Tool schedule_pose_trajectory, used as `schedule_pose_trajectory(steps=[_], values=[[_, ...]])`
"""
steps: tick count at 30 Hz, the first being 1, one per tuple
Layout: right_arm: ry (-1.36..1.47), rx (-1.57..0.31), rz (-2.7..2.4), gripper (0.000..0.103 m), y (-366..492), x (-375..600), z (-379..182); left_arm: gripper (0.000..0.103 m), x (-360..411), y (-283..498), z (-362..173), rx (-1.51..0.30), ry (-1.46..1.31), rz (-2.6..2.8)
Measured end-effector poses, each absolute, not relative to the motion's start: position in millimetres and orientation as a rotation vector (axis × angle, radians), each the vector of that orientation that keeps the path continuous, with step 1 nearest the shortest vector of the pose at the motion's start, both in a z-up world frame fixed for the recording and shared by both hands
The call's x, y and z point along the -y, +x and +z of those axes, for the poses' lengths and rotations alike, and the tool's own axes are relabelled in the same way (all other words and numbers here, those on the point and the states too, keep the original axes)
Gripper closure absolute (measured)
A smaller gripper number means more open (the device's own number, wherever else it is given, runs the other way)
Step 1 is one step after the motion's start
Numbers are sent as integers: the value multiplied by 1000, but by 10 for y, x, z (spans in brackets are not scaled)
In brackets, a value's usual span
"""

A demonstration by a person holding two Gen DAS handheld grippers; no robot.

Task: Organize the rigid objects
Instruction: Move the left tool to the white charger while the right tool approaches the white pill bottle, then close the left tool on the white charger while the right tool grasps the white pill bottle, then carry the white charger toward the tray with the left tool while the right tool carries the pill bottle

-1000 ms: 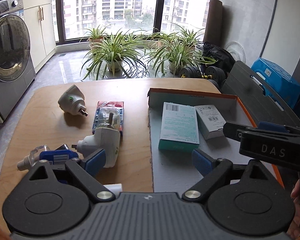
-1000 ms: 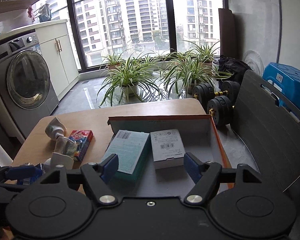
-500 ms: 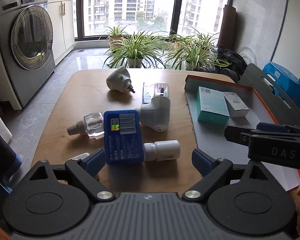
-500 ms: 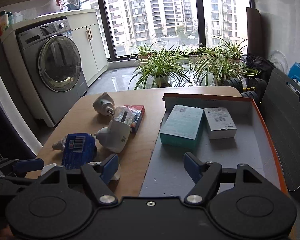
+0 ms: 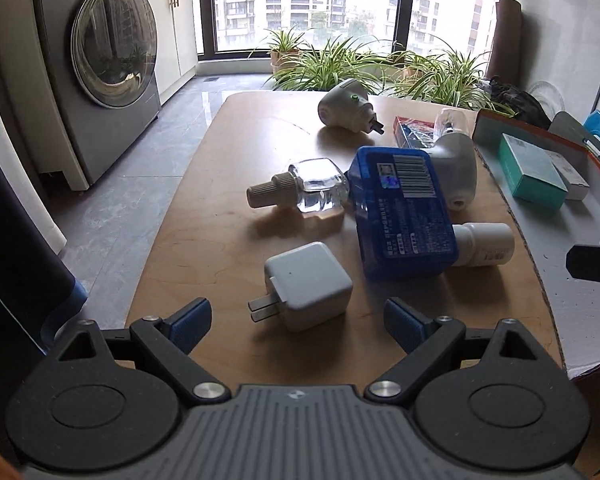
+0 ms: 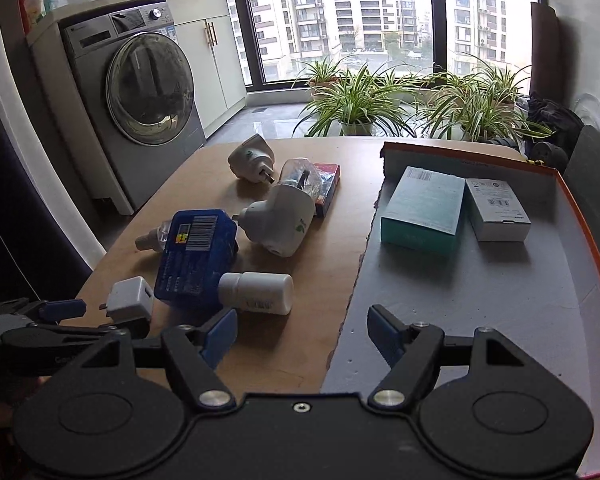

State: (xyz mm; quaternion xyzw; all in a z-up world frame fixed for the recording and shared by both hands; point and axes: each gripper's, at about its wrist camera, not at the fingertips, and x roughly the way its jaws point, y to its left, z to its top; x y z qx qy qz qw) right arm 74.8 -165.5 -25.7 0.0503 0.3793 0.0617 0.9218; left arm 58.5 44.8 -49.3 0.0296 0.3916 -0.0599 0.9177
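Observation:
My left gripper (image 5: 298, 322) is open, its blue pads just short of a white plug cube (image 5: 307, 285) near the table's front edge. Behind the cube lie a blue box (image 5: 404, 210), a clear refill bottle (image 5: 300, 188), a white pill bottle (image 5: 484, 245) and two white plug-in heaters (image 5: 346, 106) (image 5: 454, 170). My right gripper (image 6: 302, 334) is open and empty, hovering over the seam between the wood and the grey tray (image 6: 500, 300). In the tray sit a teal box (image 6: 422, 210) and a white box (image 6: 496, 210).
A red packet (image 6: 326, 186) lies under the nearer heater. The orange-rimmed tray wall (image 6: 588, 232) bounds the right side. A washing machine (image 6: 140, 120) stands left of the table, potted plants (image 6: 360, 100) beyond it, a dark folded chair (image 6: 596, 184) at right.
Both views swung left and came lower toward the table. The white plug cube has come into the left wrist view, in front of the open left jaws. Both grippers stayed open.

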Motion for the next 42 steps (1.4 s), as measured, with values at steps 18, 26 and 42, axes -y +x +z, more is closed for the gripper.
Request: schedule_pose_trajectory(steps=[18, 26, 42], values=[[5, -838, 252, 18, 1220, 1349, -496, 50, -490, 680, -572, -741, 52, -243], [-50, -900, 273, 23, 1525, 1209, -668, 50, -555, 628, -472, -730, 10, -226], [27, -757, 168, 27, 1016, 1569, -209, 50, -264, 423, -133, -680, -15, -283]])
